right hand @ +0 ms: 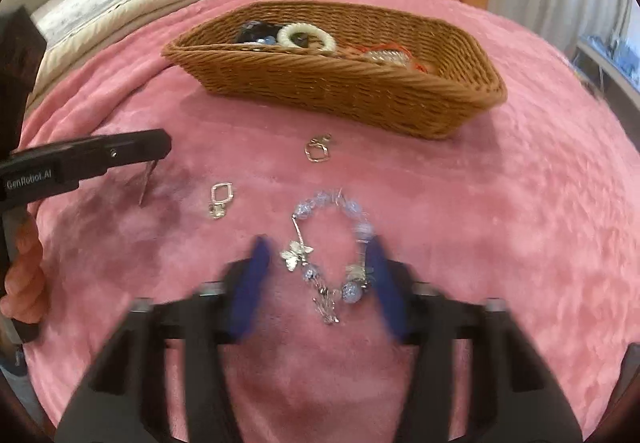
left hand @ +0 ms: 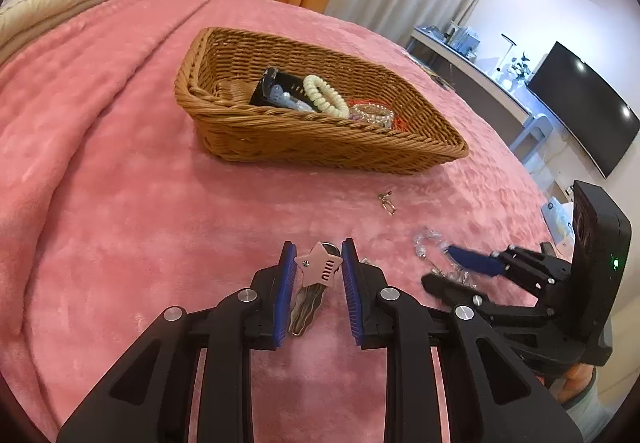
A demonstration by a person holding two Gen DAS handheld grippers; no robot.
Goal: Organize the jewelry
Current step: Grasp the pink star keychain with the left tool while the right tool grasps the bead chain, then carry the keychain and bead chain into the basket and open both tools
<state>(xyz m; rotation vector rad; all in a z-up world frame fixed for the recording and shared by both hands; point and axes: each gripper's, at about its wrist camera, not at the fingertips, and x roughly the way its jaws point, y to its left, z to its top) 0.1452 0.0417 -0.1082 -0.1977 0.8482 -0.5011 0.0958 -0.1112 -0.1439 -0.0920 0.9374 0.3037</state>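
Observation:
My left gripper (left hand: 318, 249) is shut on a pink star hair clip (left hand: 320, 265); the star's points touch both blue pads, and its metal clip trails back over the pink blanket. In the right wrist view one left finger (right hand: 132, 149) shows with the clip's prong (right hand: 146, 181) hanging below it. A clear-bead bracelet with silver butterfly charms (right hand: 332, 243) lies on the blanket between the blurred pads of my right gripper (right hand: 320, 247), which is open; the left pad stands apart from it. From the left wrist view the right gripper (left hand: 438, 265) straddles the bracelet (left hand: 430, 243).
A wicker basket (left hand: 320, 139) (right hand: 340, 83) stands farther back, holding a cream coil hair tie (left hand: 324, 95), a pearl bracelet (left hand: 372, 113) and a black item. Two small metal earrings (right hand: 318, 153) (right hand: 218, 199) lie loose on the blanket. Pillows sit far left; a TV and desk are at the right.

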